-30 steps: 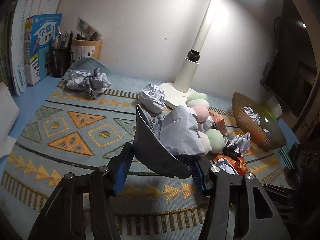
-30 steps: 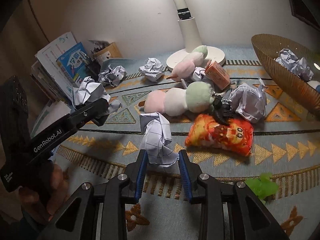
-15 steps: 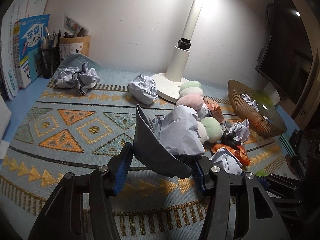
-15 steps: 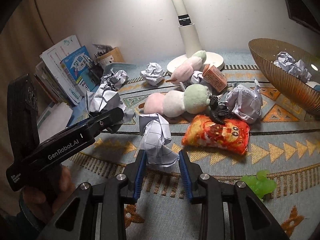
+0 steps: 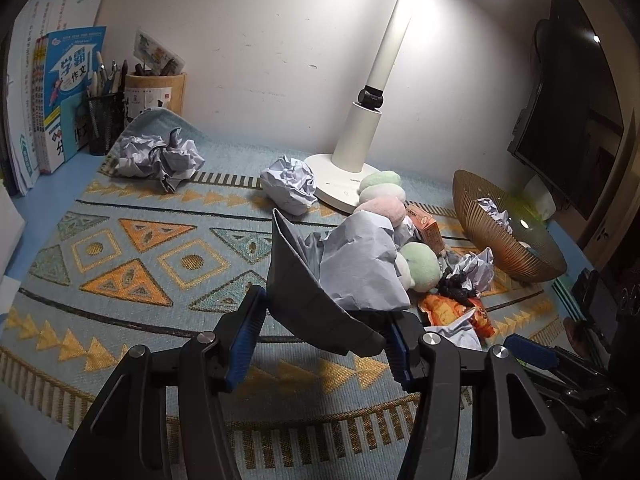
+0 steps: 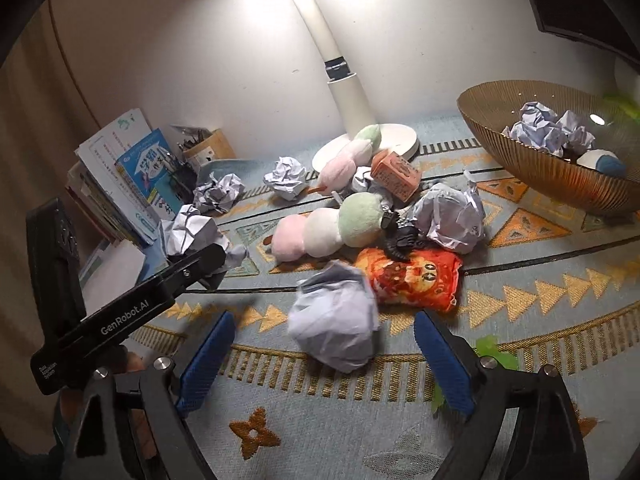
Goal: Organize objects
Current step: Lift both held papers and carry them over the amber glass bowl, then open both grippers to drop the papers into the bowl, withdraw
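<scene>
Right gripper (image 6: 324, 352) jaws just opened; paper ball (image 6: 334, 322) lies loose between them

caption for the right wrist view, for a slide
Right gripper, jaws just opened, releases a crumpled paper ball onto the patterned mat.

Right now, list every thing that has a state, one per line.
Left gripper: jaws shut on a crumpled paper ball.
Right gripper: jaws just opened; blurred paper wad free between them.
Desk lamp: on.
Gold bowl: upright, holding paper balls.
</scene>
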`<state>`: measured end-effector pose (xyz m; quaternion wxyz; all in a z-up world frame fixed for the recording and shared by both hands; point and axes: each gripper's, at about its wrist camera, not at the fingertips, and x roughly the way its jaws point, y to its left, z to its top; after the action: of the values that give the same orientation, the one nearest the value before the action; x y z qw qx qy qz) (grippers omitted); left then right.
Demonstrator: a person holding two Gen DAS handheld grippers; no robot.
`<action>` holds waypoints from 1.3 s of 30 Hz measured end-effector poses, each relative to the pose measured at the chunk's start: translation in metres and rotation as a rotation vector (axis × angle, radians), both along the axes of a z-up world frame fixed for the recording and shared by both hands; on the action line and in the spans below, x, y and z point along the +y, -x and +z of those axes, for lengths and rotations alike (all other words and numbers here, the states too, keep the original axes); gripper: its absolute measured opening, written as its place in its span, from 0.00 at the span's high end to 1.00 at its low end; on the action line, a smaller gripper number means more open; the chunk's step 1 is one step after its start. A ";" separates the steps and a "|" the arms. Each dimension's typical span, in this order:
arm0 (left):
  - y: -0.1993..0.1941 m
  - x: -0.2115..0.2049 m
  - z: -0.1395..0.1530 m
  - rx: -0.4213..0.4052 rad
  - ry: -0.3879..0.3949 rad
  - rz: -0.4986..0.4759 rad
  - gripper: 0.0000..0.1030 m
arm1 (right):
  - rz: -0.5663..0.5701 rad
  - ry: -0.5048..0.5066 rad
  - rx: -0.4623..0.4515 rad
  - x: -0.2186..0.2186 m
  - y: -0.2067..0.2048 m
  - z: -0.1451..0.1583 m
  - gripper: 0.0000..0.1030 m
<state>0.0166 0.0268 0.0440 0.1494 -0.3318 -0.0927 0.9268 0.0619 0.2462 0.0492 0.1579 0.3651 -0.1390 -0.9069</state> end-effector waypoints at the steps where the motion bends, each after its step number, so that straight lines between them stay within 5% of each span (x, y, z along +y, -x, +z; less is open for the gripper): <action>1: 0.000 -0.001 0.000 -0.001 -0.006 -0.003 0.49 | 0.002 -0.022 -0.005 -0.003 -0.001 0.000 0.12; 7: -0.002 0.000 0.001 0.007 -0.009 -0.009 0.49 | -0.006 -0.253 -0.052 -0.043 0.010 -0.009 0.13; 8: -0.002 0.000 0.001 0.007 -0.007 -0.011 0.49 | -0.015 -0.282 -0.069 -0.047 0.014 -0.013 0.21; 9: -0.002 0.000 0.001 0.006 -0.005 -0.012 0.49 | -0.019 -0.300 -0.089 -0.049 0.019 -0.018 0.41; 10: -0.002 0.001 0.001 0.006 -0.004 -0.013 0.49 | -0.026 -0.311 -0.111 -0.048 0.023 -0.022 0.48; 17: -0.005 0.022 0.015 -0.006 0.034 -0.074 0.49 | -0.075 -0.209 -0.045 -0.022 0.005 0.006 0.50; 22: 0.002 0.078 0.092 0.151 0.051 -0.210 0.49 | -0.321 -0.247 0.110 0.034 -0.004 0.080 0.49; 26: 0.035 0.133 0.128 0.198 0.006 -0.280 0.49 | -0.508 -0.220 0.185 0.084 0.006 0.126 0.49; 33: 0.087 0.205 0.104 0.147 0.010 -0.312 0.47 | -0.626 -0.252 0.133 0.134 0.038 0.120 0.49; 39: 0.105 0.218 0.080 0.096 0.039 -0.299 0.23 | -0.629 -0.215 0.092 0.156 0.054 0.100 0.39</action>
<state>-0.0879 0.2449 0.1238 0.2834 -0.3002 -0.0170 0.9106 0.0081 0.4026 0.1491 -0.1628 0.2777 -0.1414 -0.9362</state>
